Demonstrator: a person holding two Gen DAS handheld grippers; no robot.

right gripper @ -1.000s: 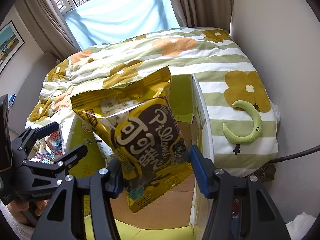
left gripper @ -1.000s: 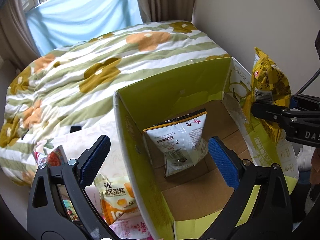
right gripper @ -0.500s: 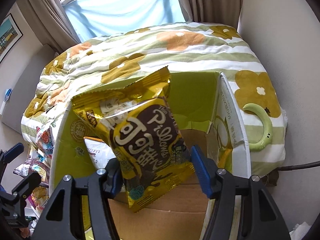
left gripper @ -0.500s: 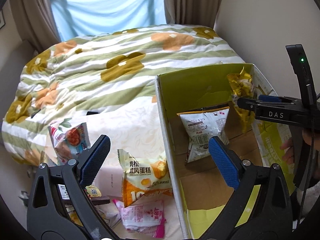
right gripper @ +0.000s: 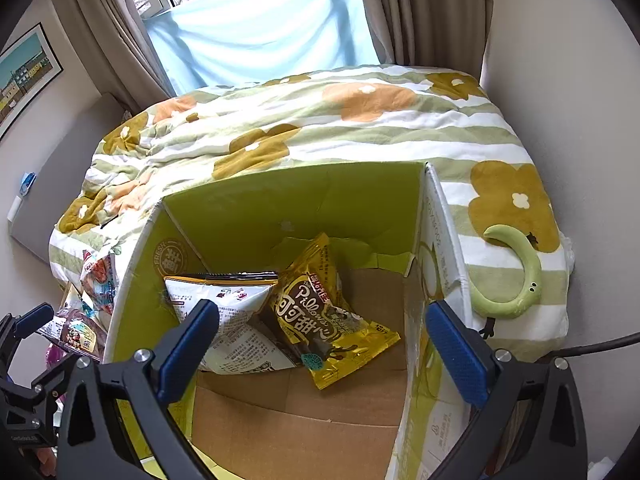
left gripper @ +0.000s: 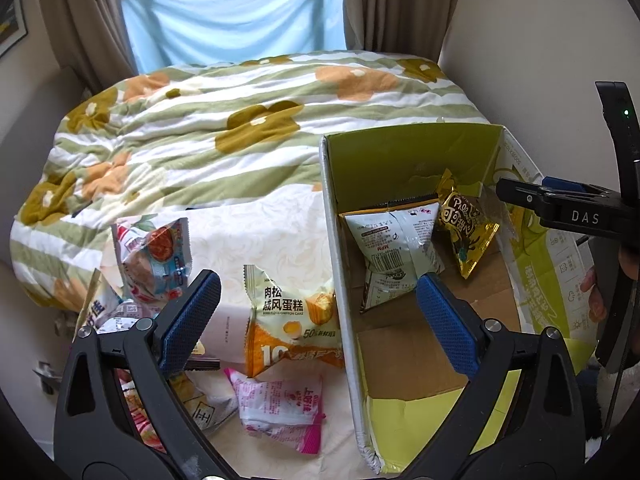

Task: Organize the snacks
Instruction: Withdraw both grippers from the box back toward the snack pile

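We noted the right gripper (right gripper: 320, 354) with jaws opening and nothing between them, above the cardboard box (right gripper: 256, 216); the gold snack bag (right gripper: 320, 320) lay inside, leaning on the white snack bag (right gripper: 236, 312) near the box's far wall. The left gripper (left gripper: 316, 320) stood wide apart and empty, straddling the box's left wall. Risk as we judged it: reaching for the orange cake packet (left gripper: 288, 320), which touches that wall, could nudge the box and topple the leaning bags.

Gold-and-brown snack bag (right gripper: 320, 316) — white bag (right gripper: 236, 320) beside it — yellow-green carton (right gripper: 280, 208), green-striped flowered quilt (right gripper: 320, 128).
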